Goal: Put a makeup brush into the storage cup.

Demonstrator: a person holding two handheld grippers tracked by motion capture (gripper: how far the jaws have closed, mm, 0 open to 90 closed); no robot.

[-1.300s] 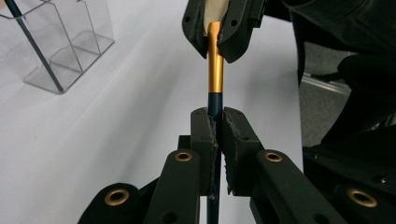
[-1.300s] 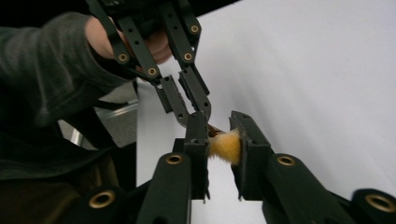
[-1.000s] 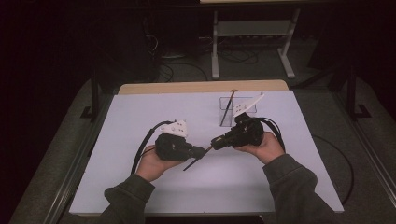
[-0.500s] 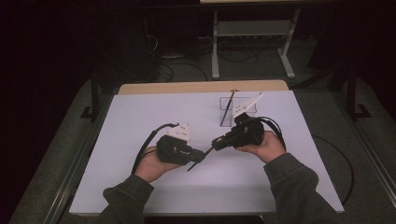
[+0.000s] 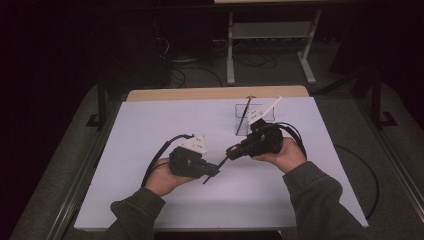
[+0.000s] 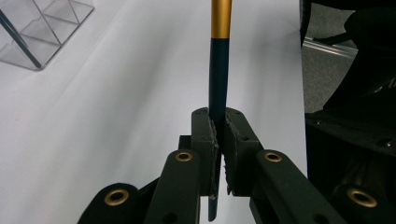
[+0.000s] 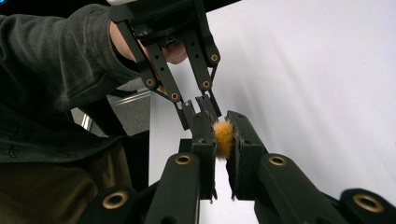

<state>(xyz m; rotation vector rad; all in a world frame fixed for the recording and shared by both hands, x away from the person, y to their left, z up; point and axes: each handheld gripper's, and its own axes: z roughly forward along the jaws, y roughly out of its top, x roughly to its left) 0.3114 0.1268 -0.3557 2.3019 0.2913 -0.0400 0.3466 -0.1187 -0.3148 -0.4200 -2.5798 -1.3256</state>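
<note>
A slim brush (image 5: 222, 162) with a dark blue handle (image 6: 218, 70), a gold ferrule and an orange tuft (image 7: 224, 137) spans the gap between my two grippers, just above the white table. My left gripper (image 6: 222, 126) is shut on the handle, whose tail sticks out below the jaws. My right gripper (image 7: 223, 126) is shut on the orange tuft, and the left gripper (image 7: 200, 109) faces it from close up. From above, the left gripper (image 5: 215, 171) and the right gripper (image 5: 231, 151) point at each other near the table's middle.
A clear acrylic holder (image 5: 248, 120) stands at the back right of the white table (image 5: 150, 125), with a thin dark brush and a white stick leaning in it. It is also in the left gripper view, the holder (image 6: 42, 32) at top left. A metal rail runs along the table's left side.
My left hand has drifted slightly toward the person's side. The right hand has hardly moved, and both grippers have kept their hold on the brush.
</note>
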